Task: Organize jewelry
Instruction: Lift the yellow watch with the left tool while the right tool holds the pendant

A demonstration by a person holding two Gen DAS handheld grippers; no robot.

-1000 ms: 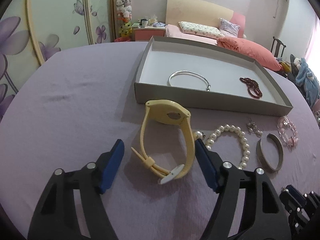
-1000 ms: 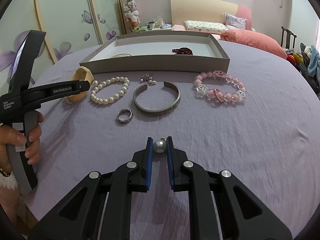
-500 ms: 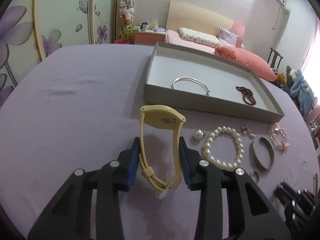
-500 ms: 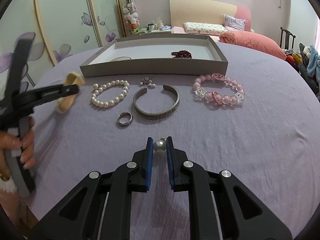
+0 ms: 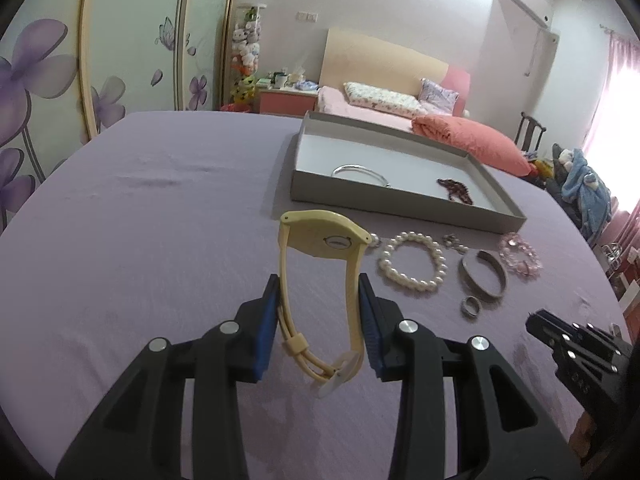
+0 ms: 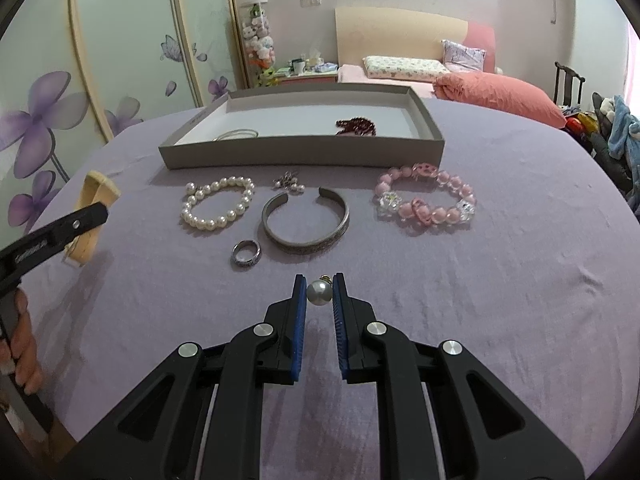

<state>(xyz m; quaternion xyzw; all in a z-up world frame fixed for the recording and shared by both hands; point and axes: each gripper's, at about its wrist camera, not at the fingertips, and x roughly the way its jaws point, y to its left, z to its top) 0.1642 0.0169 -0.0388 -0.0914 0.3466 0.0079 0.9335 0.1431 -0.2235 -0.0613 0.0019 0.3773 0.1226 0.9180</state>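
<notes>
Nearest the lens, the left gripper point(image 5: 318, 320) clamps a yellow watch point(image 5: 320, 280) by its strap, loop standing upright off the purple cloth point(image 5: 140, 240). At right, the right gripper point(image 6: 319, 294) pinches a pearl earring point(image 6: 319, 292). Beyond both lie the pearl bracelet point(image 6: 218, 208), ring point(image 6: 246, 253) and cuff point(image 6: 306, 220). Farther still, ahead and to the watch's right, waits the grey tray point(image 5: 400, 200), long axis running left to right; the left hand appears nearer its near-left corner.

purple-clothed table point(image 6: 500, 280), grey tray point(image 6: 304, 156) at the back – just in front of it: pearl bracelet point(image 6: 218, 210), earrings point(image 6: 288, 184), silver cuff point(image 6: 306, 226), pink bead bracelet point(image 6: 426, 204), ring point(image 6: 246, 254) nearest
</notes>
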